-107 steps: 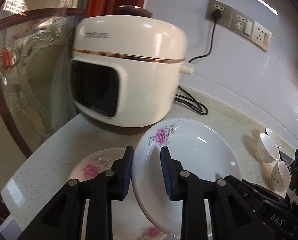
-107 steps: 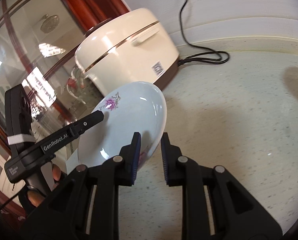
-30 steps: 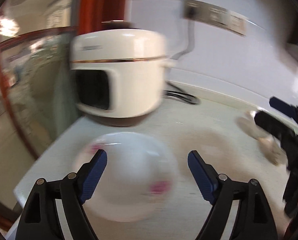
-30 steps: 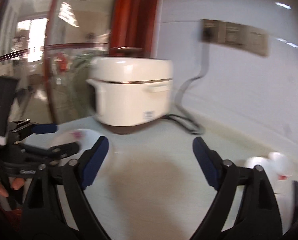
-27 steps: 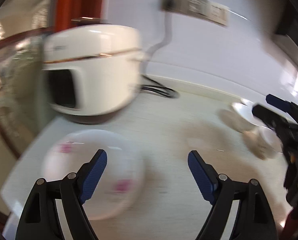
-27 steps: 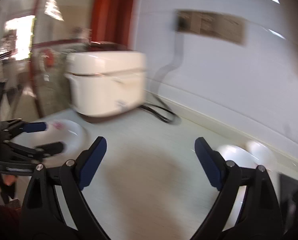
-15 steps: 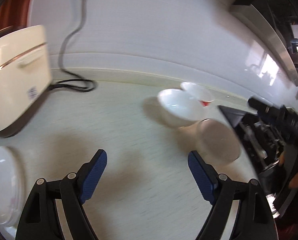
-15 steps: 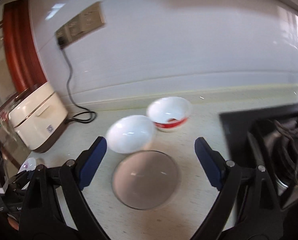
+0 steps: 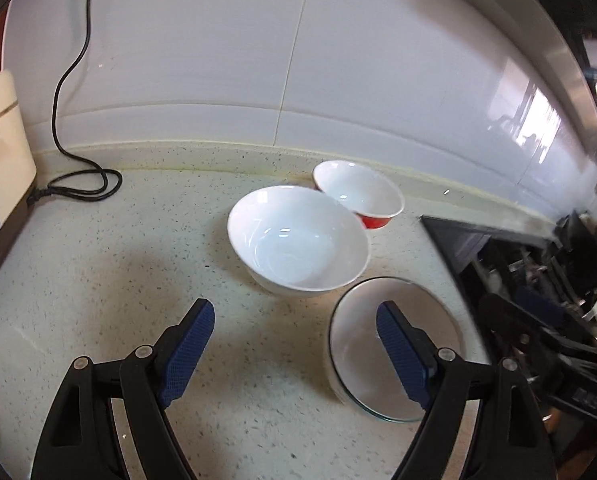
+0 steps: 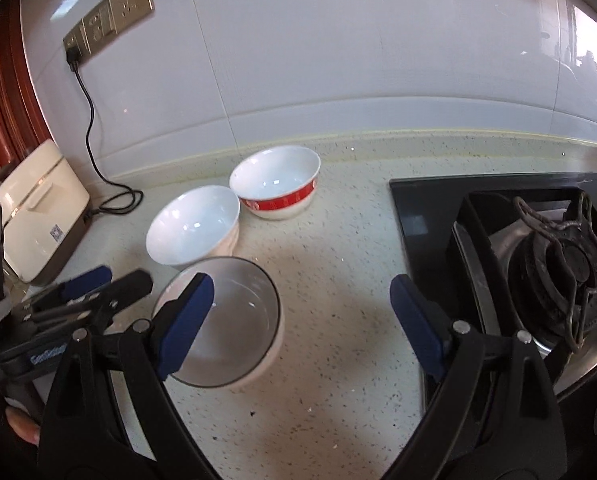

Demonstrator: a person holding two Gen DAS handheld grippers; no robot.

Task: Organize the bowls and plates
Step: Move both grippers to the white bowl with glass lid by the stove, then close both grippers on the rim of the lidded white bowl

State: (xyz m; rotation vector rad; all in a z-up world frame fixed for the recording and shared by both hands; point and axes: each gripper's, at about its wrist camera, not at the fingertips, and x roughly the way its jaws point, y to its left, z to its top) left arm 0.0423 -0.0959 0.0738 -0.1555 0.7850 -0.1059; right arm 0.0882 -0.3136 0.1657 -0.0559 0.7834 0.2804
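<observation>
On the tabletop [image 9: 110, 280]: white bowl [image 9: 298, 240], red-banded bowl [image 9: 358, 194], glass bowl [image 9: 394, 352]. Left claw [image 9: 294, 344] and right claw [image 10: 302, 320] both open, empty.

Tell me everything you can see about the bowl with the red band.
The red-banded bowl is a small round ceramic-looking bowl, glossy white inside, with a red band carrying a white pattern around its outer wall. It stands upright and empty on the speckled countertop, farthest back near the wall. The white bowl sits just in front of it; from the left wrist view their rims overlap, so contact cannot be told. No gripper touches it.
</observation>
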